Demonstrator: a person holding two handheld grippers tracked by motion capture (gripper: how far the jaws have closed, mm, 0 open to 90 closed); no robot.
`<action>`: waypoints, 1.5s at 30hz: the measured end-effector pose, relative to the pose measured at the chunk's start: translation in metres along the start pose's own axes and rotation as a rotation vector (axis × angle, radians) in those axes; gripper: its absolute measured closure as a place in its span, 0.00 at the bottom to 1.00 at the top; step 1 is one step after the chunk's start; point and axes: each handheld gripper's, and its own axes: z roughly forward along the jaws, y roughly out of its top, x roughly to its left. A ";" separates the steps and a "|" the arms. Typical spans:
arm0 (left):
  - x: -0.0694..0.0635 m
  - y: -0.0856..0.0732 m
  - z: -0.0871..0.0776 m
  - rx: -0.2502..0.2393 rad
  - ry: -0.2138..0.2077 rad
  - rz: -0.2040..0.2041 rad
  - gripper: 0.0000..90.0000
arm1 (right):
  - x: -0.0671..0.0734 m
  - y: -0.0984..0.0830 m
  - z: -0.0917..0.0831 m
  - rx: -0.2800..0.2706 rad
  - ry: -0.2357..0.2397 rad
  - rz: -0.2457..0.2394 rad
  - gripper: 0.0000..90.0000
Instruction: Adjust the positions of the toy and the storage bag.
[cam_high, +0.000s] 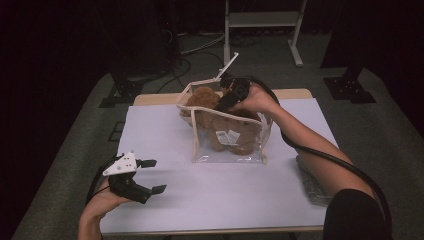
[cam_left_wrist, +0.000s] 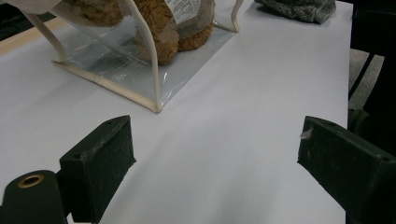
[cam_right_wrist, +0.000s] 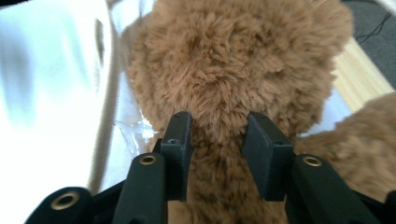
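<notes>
Clearly, the jaws of the right gripper (cam_right_wrist: 218, 135) are pinched on a fold of brown plush, the fur bulging up between the two black pads; no gap is seen between pad and fur. The plush belongs to the teddy bear (cam_high: 226, 125), which is lodged in a clear zip pouch (cam_high: 229, 150) standing upright toward the far edge of the worktop (cam_high: 165, 130), about midway along it. The grip is taken at the pouch's open top, where the bear's head rises above the cream-trimmed rim. The jaws of the left gripper (cam_high: 151, 176) are spread wide with nothing between them, and are held just above the worktop near its near left corner, well apart from the pouch.

A slip is judged the main risk: only fur and soft stuffing are caught, so the pads could slide off if the bear is pulled or pushed hard. Because the pouch is not steadied by the left gripper, it could be dragged, tipped or lifted along with the bear, as the body appears to sit tightly against the clear walls. The rim could also be snagged by the jaws.

Inside the pouch the bear's body and white labels are seen. A grey cloth (cam_high: 312, 182) lies by the right edge.
</notes>
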 end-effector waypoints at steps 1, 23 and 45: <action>0.000 0.000 0.000 0.000 0.000 0.000 0.11 | 0.000 0.000 -0.004 -0.007 0.001 0.005 0.65; -0.001 -0.002 0.001 -0.003 -0.002 -0.001 0.10 | -0.002 -0.037 -0.081 -0.151 -0.008 0.063 0.54; -0.004 -0.004 0.000 -0.003 -0.001 -0.011 0.10 | 0.003 -0.087 -0.126 -0.249 -0.030 0.128 0.53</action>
